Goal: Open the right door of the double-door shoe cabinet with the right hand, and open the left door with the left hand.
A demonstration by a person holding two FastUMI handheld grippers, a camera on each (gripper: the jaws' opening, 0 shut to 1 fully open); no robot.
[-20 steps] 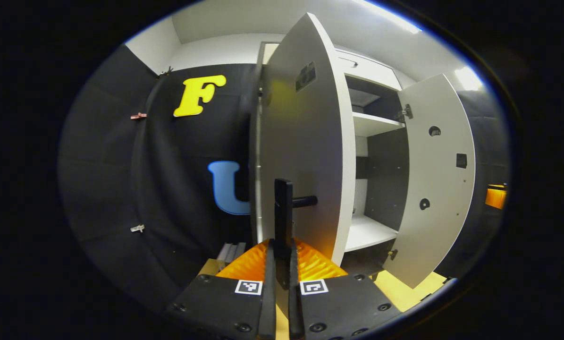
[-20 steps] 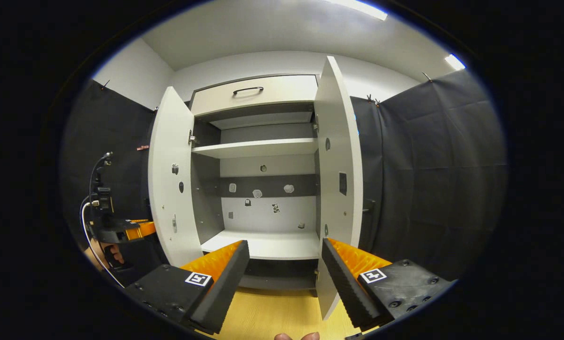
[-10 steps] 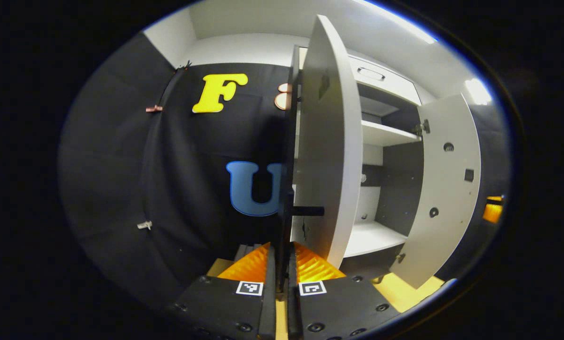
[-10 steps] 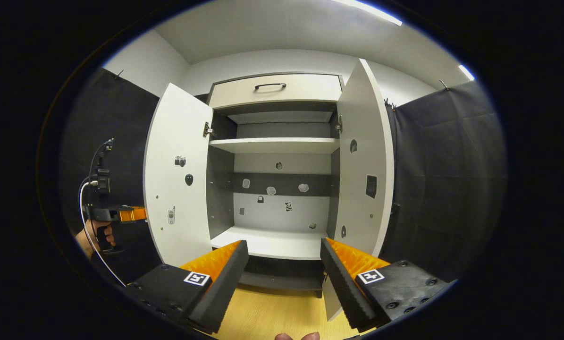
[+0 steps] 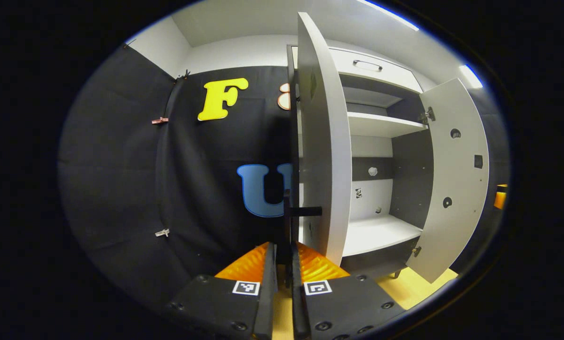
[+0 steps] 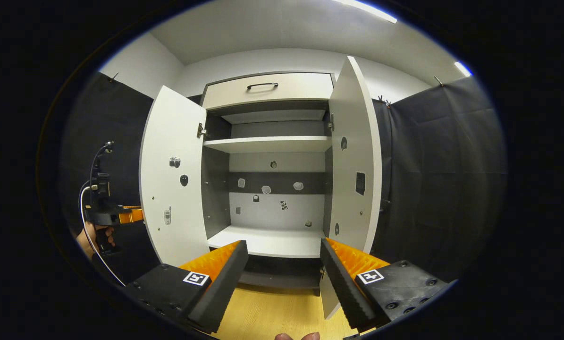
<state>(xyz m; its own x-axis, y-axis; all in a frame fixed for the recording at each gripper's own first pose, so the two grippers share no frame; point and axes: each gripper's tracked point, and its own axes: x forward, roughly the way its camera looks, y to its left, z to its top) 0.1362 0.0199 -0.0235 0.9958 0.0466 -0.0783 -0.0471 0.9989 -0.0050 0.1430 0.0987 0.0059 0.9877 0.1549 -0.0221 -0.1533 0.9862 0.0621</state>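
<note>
While both doors stand swung out, the task looks nearly done:
Shoe cabinet (image 6: 272,243): interior exposed, 2 shelves bare, drawer above closed.
Left door (image 6: 171,174): wide open, seen nearly edge-on in the left gripper view (image 5: 322,141).
Right door (image 6: 352,160): wide open, nothing touching it.
Right gripper (image 6: 284,276): fingers spread wide, holding nothing, well back from the cabinet.
Left gripper (image 5: 283,283): fingers pinched close on the left door's black handle (image 5: 297,211).
Left to do: in my judgement, only releasing that handle and drawing back.
</note>
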